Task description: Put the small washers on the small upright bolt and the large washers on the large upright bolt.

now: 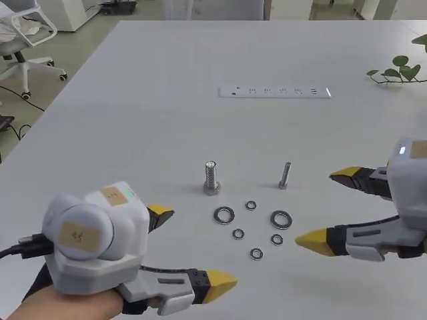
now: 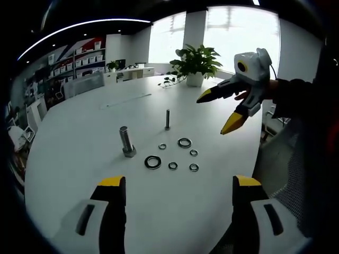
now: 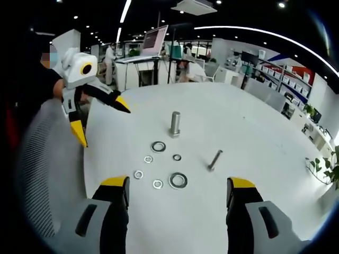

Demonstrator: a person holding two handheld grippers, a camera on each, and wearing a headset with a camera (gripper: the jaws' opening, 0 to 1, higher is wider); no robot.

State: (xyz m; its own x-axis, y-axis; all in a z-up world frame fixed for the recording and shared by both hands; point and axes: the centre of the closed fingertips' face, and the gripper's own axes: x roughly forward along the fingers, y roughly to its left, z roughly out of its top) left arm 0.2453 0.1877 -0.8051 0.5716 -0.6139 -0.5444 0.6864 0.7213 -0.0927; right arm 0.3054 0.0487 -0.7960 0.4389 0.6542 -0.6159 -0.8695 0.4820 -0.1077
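A large silver bolt [image 1: 211, 177] and a thin small bolt [image 1: 285, 175] stand upright on the white table [image 1: 167, 100]. In front of them lie two large washers [image 1: 224, 215] [image 1: 281, 219] and several small washers [image 1: 238, 234]. My left gripper [image 1: 193, 248] is open, low at the near left of the washers. My right gripper [image 1: 327, 207] is open to their right. In the left gripper view the large bolt [image 2: 126, 142], the small bolt [image 2: 168, 119] and the right gripper [image 2: 216, 112] show beyond my open jaws. The right gripper view has the large bolt [image 3: 175, 124] and the left gripper [image 3: 102, 121].
A white power strip [image 1: 275, 92] lies farther back on the table. A green plant [image 1: 400, 70] trails at the far right edge. An office chair [image 1: 23, 40] stands off the table's left side.
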